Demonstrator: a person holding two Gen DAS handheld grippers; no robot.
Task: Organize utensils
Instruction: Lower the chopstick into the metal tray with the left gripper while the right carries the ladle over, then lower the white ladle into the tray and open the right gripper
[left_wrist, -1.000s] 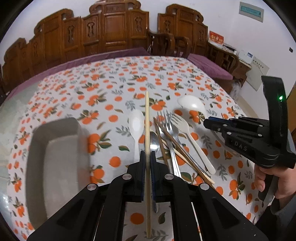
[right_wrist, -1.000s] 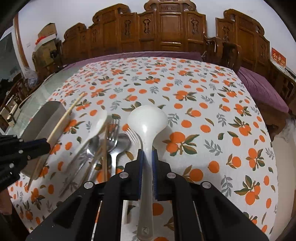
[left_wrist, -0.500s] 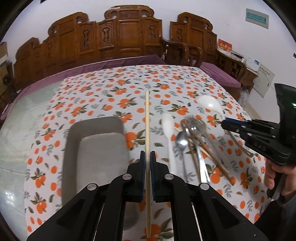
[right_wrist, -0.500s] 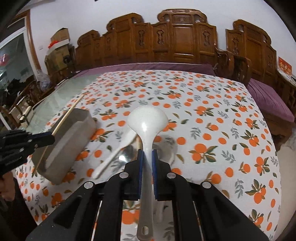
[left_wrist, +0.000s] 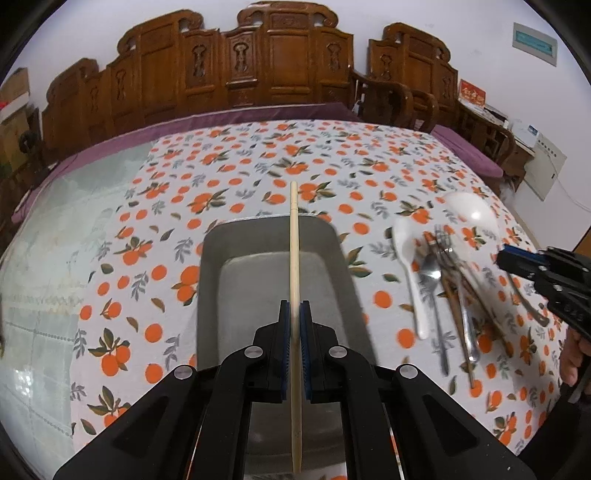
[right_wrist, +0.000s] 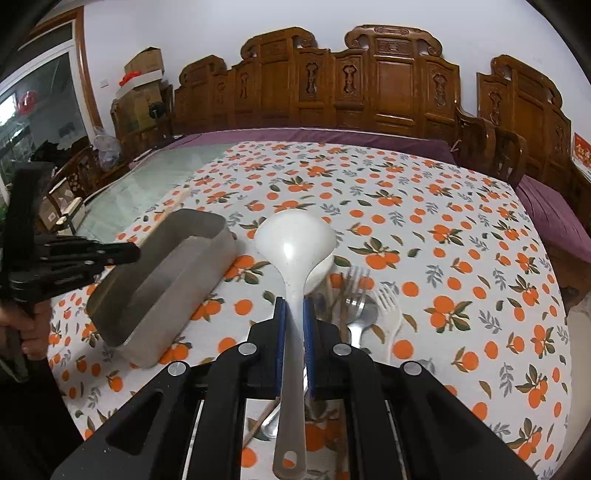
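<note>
My left gripper (left_wrist: 294, 314) is shut on a pale wooden chopstick (left_wrist: 294, 236), which hangs lengthwise over the grey metal tray (left_wrist: 210, 258). My right gripper (right_wrist: 294, 310) is shut on the handle of a white ladle (right_wrist: 295, 240), held above the table. The right gripper (left_wrist: 517, 258) also shows at the right edge of the left wrist view, and the left gripper (right_wrist: 125, 253) at the left of the right wrist view, beside the tray (right_wrist: 147, 295). A pile of utensils (left_wrist: 443, 273) lies right of the tray: a white spoon (left_wrist: 406, 258), metal forks, spoons and dark chopsticks.
The table wears a white cloth with an orange print (left_wrist: 258, 166); bare glass (left_wrist: 55, 240) shows at its left. Carved wooden chairs (left_wrist: 258, 74) line the far side. A metal fork and a white plastic fork (right_wrist: 391, 306) lie under the ladle. A hand (left_wrist: 572, 362) grips the right tool.
Both grippers have swung left. The tray has come from the left edge to directly under the held chopstick, and the utensil pile has slid to the right. The ladle has risen slightly.
</note>
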